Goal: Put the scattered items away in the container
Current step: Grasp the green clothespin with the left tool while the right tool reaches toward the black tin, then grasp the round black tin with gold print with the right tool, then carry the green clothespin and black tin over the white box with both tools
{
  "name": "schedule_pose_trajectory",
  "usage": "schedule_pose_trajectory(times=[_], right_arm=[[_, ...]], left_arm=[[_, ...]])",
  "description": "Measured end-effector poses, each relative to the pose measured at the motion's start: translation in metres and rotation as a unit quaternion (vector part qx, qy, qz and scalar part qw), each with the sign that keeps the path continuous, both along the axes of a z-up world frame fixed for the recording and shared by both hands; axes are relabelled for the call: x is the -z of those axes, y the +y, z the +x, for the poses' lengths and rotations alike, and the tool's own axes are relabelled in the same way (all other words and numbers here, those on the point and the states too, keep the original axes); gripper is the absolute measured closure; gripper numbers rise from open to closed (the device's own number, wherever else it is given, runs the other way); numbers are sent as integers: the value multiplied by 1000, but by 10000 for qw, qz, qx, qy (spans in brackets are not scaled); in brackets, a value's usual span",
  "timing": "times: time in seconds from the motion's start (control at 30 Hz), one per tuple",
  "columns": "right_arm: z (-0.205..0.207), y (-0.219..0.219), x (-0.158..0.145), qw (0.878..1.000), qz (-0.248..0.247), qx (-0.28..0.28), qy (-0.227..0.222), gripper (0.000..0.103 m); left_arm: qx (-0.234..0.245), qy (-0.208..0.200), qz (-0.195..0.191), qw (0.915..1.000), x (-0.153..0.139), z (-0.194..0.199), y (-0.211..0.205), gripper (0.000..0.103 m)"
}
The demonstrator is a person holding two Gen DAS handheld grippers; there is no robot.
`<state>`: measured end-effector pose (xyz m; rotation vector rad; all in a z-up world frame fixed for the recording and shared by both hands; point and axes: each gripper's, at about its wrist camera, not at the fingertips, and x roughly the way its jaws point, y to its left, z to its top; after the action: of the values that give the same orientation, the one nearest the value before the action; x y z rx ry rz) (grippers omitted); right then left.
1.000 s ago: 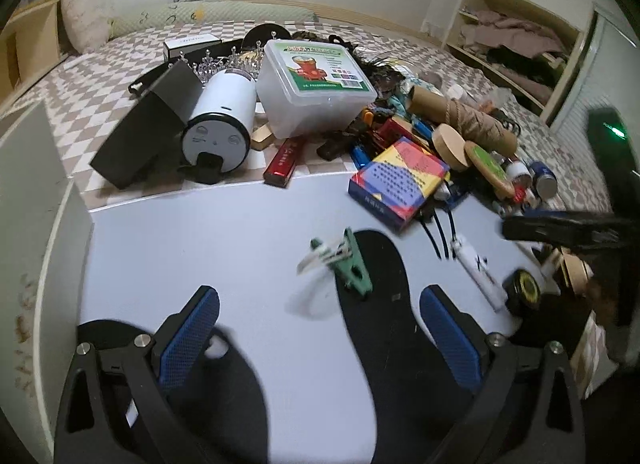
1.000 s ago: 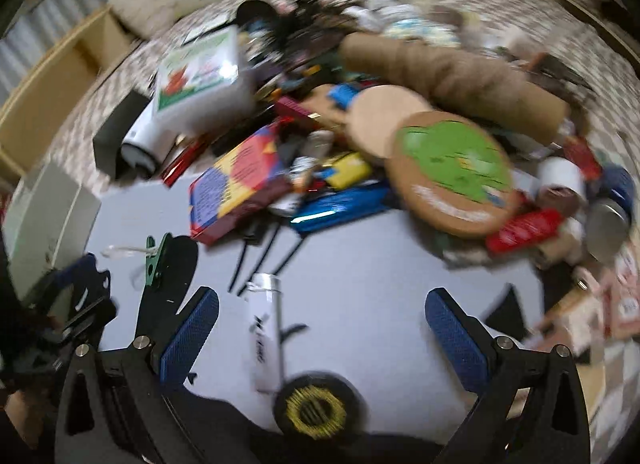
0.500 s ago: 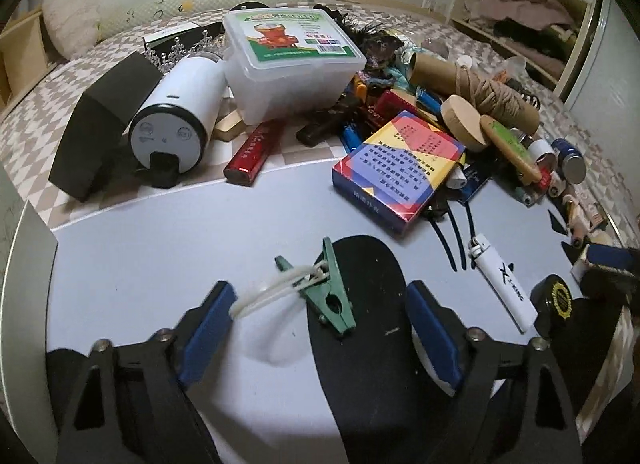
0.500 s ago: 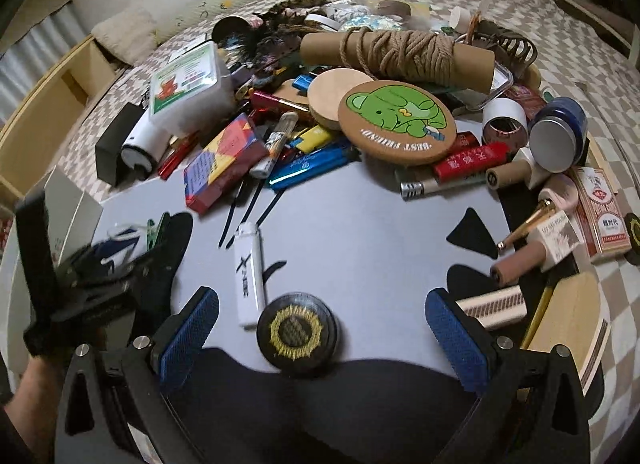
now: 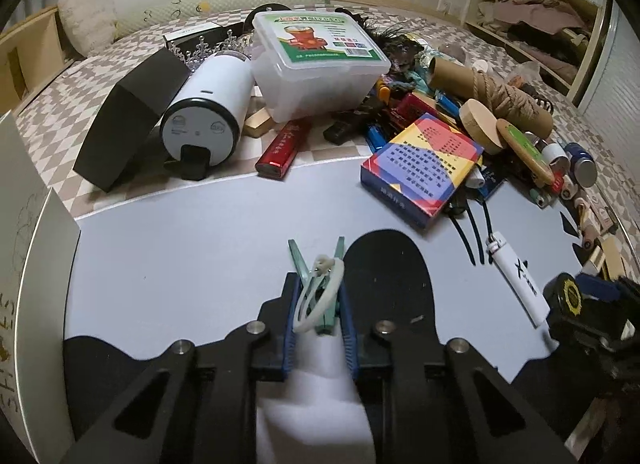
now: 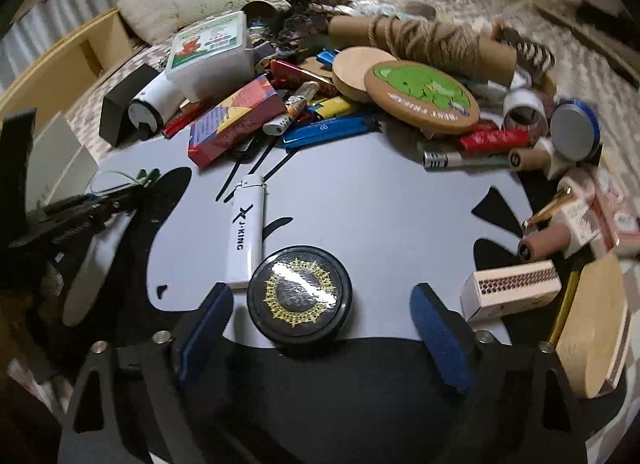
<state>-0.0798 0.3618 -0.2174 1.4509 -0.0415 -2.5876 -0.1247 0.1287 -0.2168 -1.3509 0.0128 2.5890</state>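
A pale grey mat (image 5: 192,264) with black blotches covers the near part of a checkered bed cover (image 5: 72,103); a pillow (image 5: 86,19) lies far left against the wall, and open shelves (image 5: 532,35) with clothes stand far right.

Nearest in the left wrist view is a green clothes peg (image 5: 320,296) with a whitish ring (image 5: 316,300) looped round it. It stands tilted between the blue pads, tips pointing away. The left gripper (image 5: 318,328) is clenched on the peg, both pads pressing its sides.

In the right wrist view a round black tin (image 6: 300,294) with a gold sunburst lid lies on the mat at the near edge, between the pads of the right gripper (image 6: 320,328). Its jaws are closing, with gaps on both sides, the pads not touching the tin. A white lighter (image 6: 246,232) lies just beside the tin on its far left, and a matchbox (image 6: 512,290) sits near right.

Farther off, a colourful card box (image 5: 422,165) rests at the mat's far edge. Beyond it a clutter pile holds a green-faced wooden coaster (image 6: 422,95), a cardboard tube wound with twine (image 6: 424,43), a clear plastic box (image 5: 316,63) with a green label, a white cylinder (image 5: 208,111) on its side and a black box (image 5: 128,119).
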Motion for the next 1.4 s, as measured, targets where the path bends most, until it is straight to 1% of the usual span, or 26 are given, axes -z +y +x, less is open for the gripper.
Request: schedule_pose_trajectory(times=[0.07,0.17,0.27,0.3,0.33,0.43,0.53,0.63,0.67,0.7,0.77,0.87,0.93,0.97,1.0,1.27,1.4], right_arm=[[2,-3,2,9997,212,-88,58,20],[4,-6,2,9994,300,-124,143,23],[6,-10,1,9989,376,-185,232,36],[6,-12,0,9986,405,-227,262,45],[7,-15,0,9983,436,-277,281,51],[10,-20,0,9972,573,-328,341,52],[11,-19,0,9978,518,-271,302,52],[14,-21,0,9977,562,-242,298,52],[16,-21,1,9977,569,-222,299,52],[18,-22,1,9977,571,-200,311,52],[21,-23,1,9976,585,-173,335,52],[23,-23,1,9977,571,-131,338,52],[24,-23,1,9977,574,-109,334,52],[24,-23,0,9977,575,-100,331,52],[25,-24,0,9978,571,-85,328,52],[32,-26,-2,9980,561,-3,297,52],[38,-28,-4,9984,527,52,217,52]], left_arm=[[13,-10,31,10000,0,4,-5,84],[50,-12,10,10000,-1,10,-9,84],[106,-6,-74,9999,-1,16,-11,84],[124,-2,-95,9999,-1,18,-11,84],[131,1,-110,9999,-1,20,-13,84],[136,-8,-90,9999,-1,24,-17,84],[92,-21,-24,10000,0,23,-19,83],[53,-10,-53,10000,0,23,-18,83],[50,4,-62,10000,0,22,-18,77],[48,19,-58,10000,0,22,-17,65],[40,57,-97,9999,1,22,-14,56],[67,116,-257,9996,3,21,-9,56],[83,120,-286,9995,2,22,-9,67],[90,120,-296,9994,2,23,-9,79],[90,113,-329,9994,2,23,-10,82],[17,57,-311,9995,-1,34,-18,82],[-161,-23,-253,9995,-5,42,-25,82]])
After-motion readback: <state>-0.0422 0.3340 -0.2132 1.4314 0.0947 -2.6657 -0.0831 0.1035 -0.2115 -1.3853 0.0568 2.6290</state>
